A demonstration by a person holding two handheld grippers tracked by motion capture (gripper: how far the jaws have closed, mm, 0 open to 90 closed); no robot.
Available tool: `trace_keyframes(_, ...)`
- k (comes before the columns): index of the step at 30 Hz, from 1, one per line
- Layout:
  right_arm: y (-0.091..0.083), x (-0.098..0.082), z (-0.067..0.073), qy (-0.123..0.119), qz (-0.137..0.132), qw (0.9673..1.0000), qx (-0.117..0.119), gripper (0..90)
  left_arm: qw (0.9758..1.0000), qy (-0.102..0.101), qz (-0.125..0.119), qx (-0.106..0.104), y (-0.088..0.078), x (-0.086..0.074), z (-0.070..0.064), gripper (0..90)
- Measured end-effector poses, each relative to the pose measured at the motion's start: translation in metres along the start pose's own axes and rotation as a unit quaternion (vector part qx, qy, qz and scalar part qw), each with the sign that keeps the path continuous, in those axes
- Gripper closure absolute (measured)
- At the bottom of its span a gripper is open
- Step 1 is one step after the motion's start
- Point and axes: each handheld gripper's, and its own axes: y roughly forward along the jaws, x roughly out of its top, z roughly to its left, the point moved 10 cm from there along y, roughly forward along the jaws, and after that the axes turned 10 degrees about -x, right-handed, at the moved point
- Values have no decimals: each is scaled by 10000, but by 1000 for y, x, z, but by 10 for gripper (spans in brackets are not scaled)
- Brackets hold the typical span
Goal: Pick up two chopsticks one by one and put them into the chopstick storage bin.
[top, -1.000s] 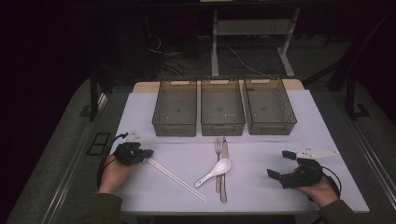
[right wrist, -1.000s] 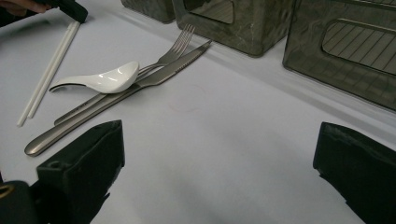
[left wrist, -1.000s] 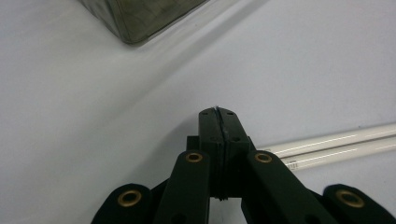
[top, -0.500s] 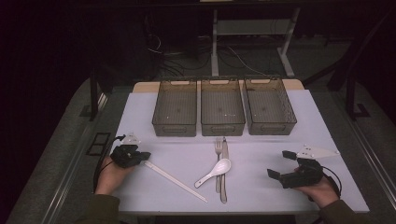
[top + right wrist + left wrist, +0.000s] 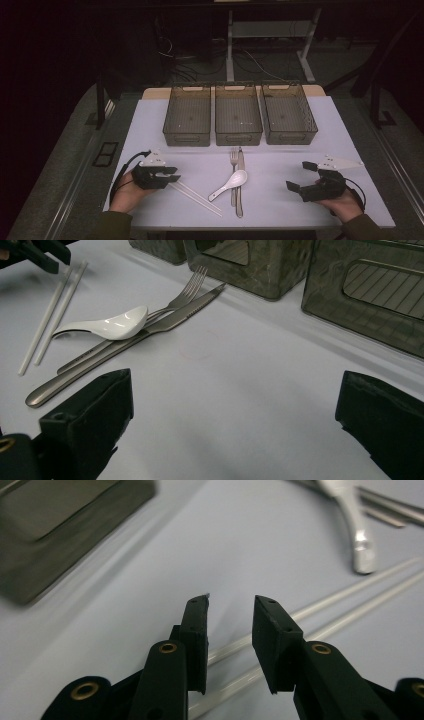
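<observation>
White chopsticks (image 5: 196, 194) lie on the table (image 5: 280, 200) beneath the left gripper (image 5: 169, 176), whose jaws, just opening, stand narrowly apart, pressing nothing. Right gripper (image 5: 302, 178) gapes wide, well apart, empty.

Hand-held gripper (image 5: 231, 605) jaws parted over chopsticks (image 5: 350, 602) — no contact.

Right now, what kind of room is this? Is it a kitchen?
Probably not a kitchen; it looks like a lab or workshop. The table stands in a dark room with loose cables on the floor behind, and three sorting bins are lined up by the cutlery.
</observation>
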Motion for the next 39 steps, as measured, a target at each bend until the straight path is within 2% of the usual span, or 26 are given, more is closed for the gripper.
trace_keyframes(1,0,0,0,-2,2,10000,0,20,9997,168,28,-176,9,6,-12,664)
trace_keyframes(3,0,0,0,4,1,10000,0,20,9986,374,116,-365,18,11,-23,664)
trace_keyframes(5,0,0,0,-1,1,10000,1,20,9971,523,185,-529,26,15,-34,664)
trace_keyframes(6,0,0,0,-2,5,10000,1,20,9971,523,185,-529,26,15,-34,664)
trace_keyframes(7,0,0,0,-1,3,10000,4,20,9950,670,242,-705,33,18,-43,664)
trace_keyframes(9,0,0,0,-2,4,10000,6,20,9924,798,279,-890,38,21,-53,656)
trace_keyframes(10,0,0,0,-1,5,10000,0,20,9913,852,292,-957,40,22,-58,647)
trace_keyframes(11,0,0,0,-1,0,10000,2,20,9913,852,292,-957,40,22,-58,634)
trace_keyframes(12,0,0,0,-2,6,10000,0,20,9888,986,349,-1061,45,23,-65,619)
trace_keyframes(16,0,0,0,3,6,10000,5,20,9837,1152,528,-1276,53,20,-74,567)
trace_keyframes(17,0,0,0,-1,5,10000,3,20,9837,1152,528,-1276,53,20,-74,563)
trace_keyframes(18,0,0,0,-2,3,10000,4,20,9824,1171,674,-1287,56,16,-74,556)
trace_keyframes(20,0,0,0,-4,2,10000,5,20,9807,1222,791,-1302,58,12,-74,555)
trace_keyframes(22,0,0,0,3,6,10000,12,20,9805,1214,820,-1308,60,11,-74,554)
trace_keyframes(24,0,0,1,5,6,10000,10,20,9788,1269,925,-1312,60,8,-74,562)
trace_keyframes(27,0,0,0,2,2,10000,8,20,9788,1285,918,-1305,60,8,-75,596)
trace_keyframes(30,0,0,1,5,9,10000,13,20,9772,1359,966,-1315,60,8,-77,638)
trace_keyframes(32,0,0,0,6,4,10000,13,20,9775,1337,943,-1328,60,8,-78,671)
trace_keyframes(33,0,0,0,4,6,10000,13,20,9768,1378,967,-1326,60,8,-78,683)
trace_keyframes(39,0,0,0,6,9,10000,13,20,9773,1353,969,-1312,59,8,-78,697)
